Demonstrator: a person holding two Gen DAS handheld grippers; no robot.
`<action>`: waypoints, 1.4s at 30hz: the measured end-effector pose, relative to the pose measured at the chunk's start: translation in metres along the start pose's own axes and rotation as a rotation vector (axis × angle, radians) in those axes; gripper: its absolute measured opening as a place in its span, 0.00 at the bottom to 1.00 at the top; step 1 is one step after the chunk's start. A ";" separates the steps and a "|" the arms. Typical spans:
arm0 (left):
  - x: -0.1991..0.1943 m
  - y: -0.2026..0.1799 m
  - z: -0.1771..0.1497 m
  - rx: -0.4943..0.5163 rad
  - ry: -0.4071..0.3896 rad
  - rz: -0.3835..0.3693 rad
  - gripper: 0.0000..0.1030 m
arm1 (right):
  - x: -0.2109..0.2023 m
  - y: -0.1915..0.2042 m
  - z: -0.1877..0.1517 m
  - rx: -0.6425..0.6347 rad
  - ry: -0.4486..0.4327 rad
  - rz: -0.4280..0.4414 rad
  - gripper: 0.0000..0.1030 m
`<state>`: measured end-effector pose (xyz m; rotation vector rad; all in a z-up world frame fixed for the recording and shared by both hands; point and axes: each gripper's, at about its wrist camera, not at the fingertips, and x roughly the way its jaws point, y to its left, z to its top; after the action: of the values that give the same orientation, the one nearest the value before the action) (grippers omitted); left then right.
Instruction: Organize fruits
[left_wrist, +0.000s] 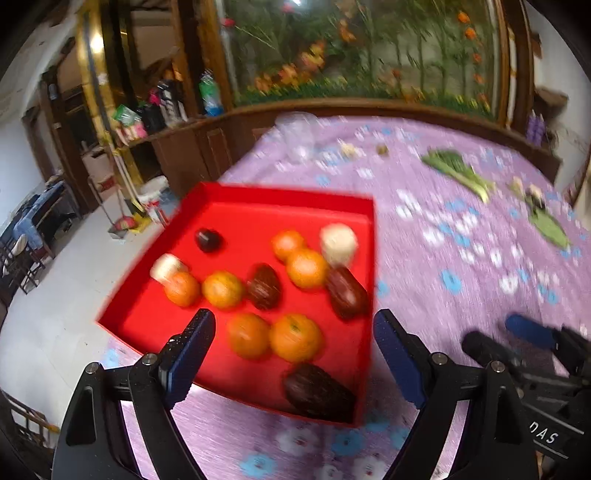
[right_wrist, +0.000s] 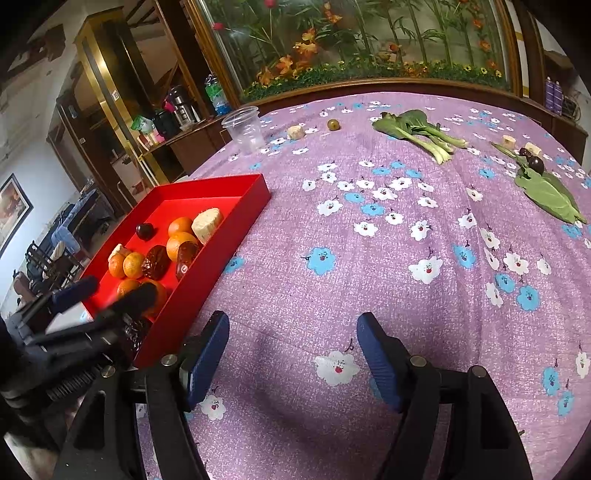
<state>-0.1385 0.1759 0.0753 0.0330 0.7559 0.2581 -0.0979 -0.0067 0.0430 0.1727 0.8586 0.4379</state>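
- Left claw (left_wrist: 293, 328) spread wide above the near part of the red tray (left_wrist: 236, 201), nothing between the pads; two oranges (left_wrist: 295, 341) sit below the gap, untouched.
- Right claw (right_wrist: 293, 330) also parted and empty, poised over bare purple flowered cloth (right_wrist: 369, 258) on the counter, just beside the tray's near corner.
- Tray resting at the counter's left edge, holding several oranges, dark brown dates (right_wrist: 157, 261), one dark round plum (right_wrist: 144, 230) and two pale cut chunks (right_wrist: 207, 223).
- One more date (left_wrist: 317, 393) lying in the tray's near corner, against the wall.
- Left wrist view blurred, so finer detail of the fruit hard to read.
- Farther across the cloth, well apart from the tray: a clear plastic cup (right_wrist: 245, 129), a pale chunk (right_wrist: 295, 132) and a small greenish-brown round fruit (right_wrist: 333, 124).
- Leafy green vegetable (right_wrist: 417, 131) lying near the far middle.
- At the far right, two dark plums (right_wrist: 533, 162) and two more pale pieces (right_wrist: 509, 141) beside a flat green leaf (right_wrist: 546, 195).
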 end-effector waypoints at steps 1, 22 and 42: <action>-0.004 0.009 0.004 -0.018 -0.025 0.015 0.84 | -0.001 0.000 0.000 -0.005 -0.002 -0.005 0.74; 0.085 0.126 0.055 -0.144 0.111 -0.031 0.86 | 0.004 0.040 0.016 -0.141 0.011 0.048 0.75; 0.093 0.152 0.053 -0.052 0.206 0.027 0.27 | 0.029 0.042 0.016 -0.140 0.055 0.043 0.75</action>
<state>-0.0712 0.3487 0.0697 -0.0328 0.9539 0.3101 -0.0818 0.0442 0.0471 0.0506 0.8763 0.5433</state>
